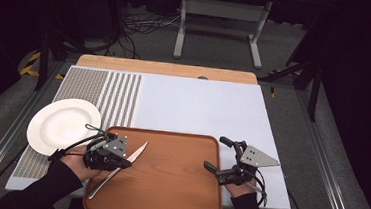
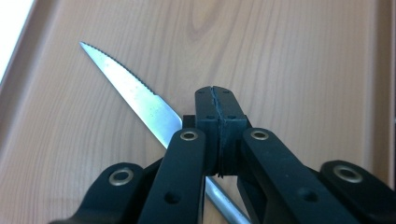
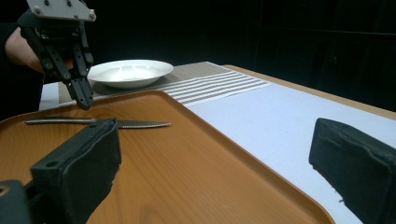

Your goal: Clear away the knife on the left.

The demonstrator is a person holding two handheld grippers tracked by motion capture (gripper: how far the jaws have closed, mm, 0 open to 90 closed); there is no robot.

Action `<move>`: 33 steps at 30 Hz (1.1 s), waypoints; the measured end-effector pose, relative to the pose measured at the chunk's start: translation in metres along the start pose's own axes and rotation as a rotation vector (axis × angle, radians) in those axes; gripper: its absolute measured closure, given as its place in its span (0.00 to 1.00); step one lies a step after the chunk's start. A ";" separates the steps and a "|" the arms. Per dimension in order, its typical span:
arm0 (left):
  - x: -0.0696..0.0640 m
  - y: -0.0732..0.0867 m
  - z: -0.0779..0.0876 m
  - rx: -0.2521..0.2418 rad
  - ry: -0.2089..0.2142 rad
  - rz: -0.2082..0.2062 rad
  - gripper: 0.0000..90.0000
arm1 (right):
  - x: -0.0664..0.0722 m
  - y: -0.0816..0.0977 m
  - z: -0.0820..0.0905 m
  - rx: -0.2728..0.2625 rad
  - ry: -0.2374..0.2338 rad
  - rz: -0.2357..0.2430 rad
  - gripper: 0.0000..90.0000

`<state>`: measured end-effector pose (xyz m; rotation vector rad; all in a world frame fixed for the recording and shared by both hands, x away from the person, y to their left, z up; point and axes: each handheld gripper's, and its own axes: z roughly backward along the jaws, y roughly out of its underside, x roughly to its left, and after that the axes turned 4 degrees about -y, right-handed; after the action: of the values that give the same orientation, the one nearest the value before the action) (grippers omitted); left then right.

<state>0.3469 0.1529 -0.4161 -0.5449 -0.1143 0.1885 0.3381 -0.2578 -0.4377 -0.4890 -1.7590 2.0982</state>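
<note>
A serrated table knife lies flat on the wooden tray, its blade pointing toward the far right. My left gripper hangs just over the knife's handle near the tray's left side. Its pads are pressed together with nothing between them, and the knife runs beneath them. My right gripper is at the tray's right edge, jaws wide apart and empty.
A white plate sits left of the tray on a striped placemat. A white sheet covers the table beyond the tray. Cables and a frame stand on the floor behind.
</note>
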 end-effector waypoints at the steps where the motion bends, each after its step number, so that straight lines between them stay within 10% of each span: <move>1: 0.000 0.000 -0.001 0.004 0.003 -0.008 1.00 | 0.000 0.000 0.000 -0.001 -0.001 0.000 0.03; 20: 0.002 -0.003 -0.026 0.188 0.071 -0.054 1.00 | 0.000 0.000 0.000 0.003 -0.002 0.003 0.03; 33: 0.002 -0.004 -0.026 0.215 0.061 -0.053 1.00 | 0.000 0.000 0.000 0.004 -0.003 0.002 0.03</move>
<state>0.3533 0.1366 -0.4357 -0.3330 -0.0486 0.1304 0.3377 -0.2577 -0.4377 -0.4868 -1.7567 2.1051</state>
